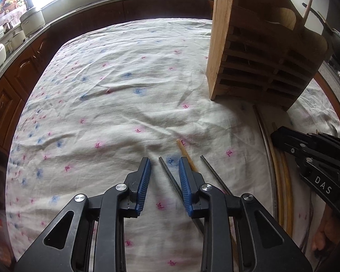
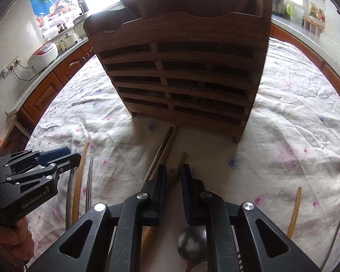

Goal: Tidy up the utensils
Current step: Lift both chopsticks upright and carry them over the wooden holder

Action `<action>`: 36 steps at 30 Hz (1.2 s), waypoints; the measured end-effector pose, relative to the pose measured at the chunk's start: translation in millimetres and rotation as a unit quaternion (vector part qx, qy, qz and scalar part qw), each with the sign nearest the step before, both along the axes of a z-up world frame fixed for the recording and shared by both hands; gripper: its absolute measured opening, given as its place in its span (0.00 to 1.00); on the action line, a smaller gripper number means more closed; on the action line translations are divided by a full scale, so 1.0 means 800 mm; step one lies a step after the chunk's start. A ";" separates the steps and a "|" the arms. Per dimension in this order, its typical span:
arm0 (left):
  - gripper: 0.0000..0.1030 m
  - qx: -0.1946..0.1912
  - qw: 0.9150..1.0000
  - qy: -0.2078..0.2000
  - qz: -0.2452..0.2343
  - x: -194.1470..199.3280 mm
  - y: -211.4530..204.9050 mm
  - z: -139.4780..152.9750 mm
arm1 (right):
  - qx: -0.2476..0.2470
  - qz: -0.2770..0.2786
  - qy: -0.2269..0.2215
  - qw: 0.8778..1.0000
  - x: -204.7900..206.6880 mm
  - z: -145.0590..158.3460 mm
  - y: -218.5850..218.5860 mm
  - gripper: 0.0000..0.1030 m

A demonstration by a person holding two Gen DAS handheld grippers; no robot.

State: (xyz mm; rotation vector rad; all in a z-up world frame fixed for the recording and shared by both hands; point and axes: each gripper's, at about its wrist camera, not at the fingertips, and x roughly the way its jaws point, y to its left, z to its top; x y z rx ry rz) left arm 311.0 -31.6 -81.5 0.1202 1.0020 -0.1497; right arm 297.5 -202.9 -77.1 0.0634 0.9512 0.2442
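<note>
Blue-padded left gripper [image 1: 165, 170] hovers with its jaws spread and empty, a metal chopstick [image 1: 170, 176] on the cloth [image 1: 115, 104] between them, a wooden chopstick [image 1: 185, 153] beside it. Right gripper [image 2: 173, 176] stands slightly parted over another wooden stick [image 2: 179, 165], grip unclear. Ahead stands the rack [image 2: 181, 72], with two chopsticks [image 2: 167, 140] reaching its front edge. Left of the rack, cloth lies bare to the counter [image 1: 18, 52].

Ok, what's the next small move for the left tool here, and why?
Probably shift slightly to centre, then close the left tool on the metal chopstick. The stick lies on the cloth between the blue pads, nearer one of them, and neither pad seems to press it yet. The wooden holder stands ahead, ready to take it.
</note>
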 end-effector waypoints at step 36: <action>0.03 -0.180 0.974 -0.135 -0.015 -0.170 0.076 0.165 | 0.130 0.017 -0.146 0.981 -0.143 0.156 -0.036 0.05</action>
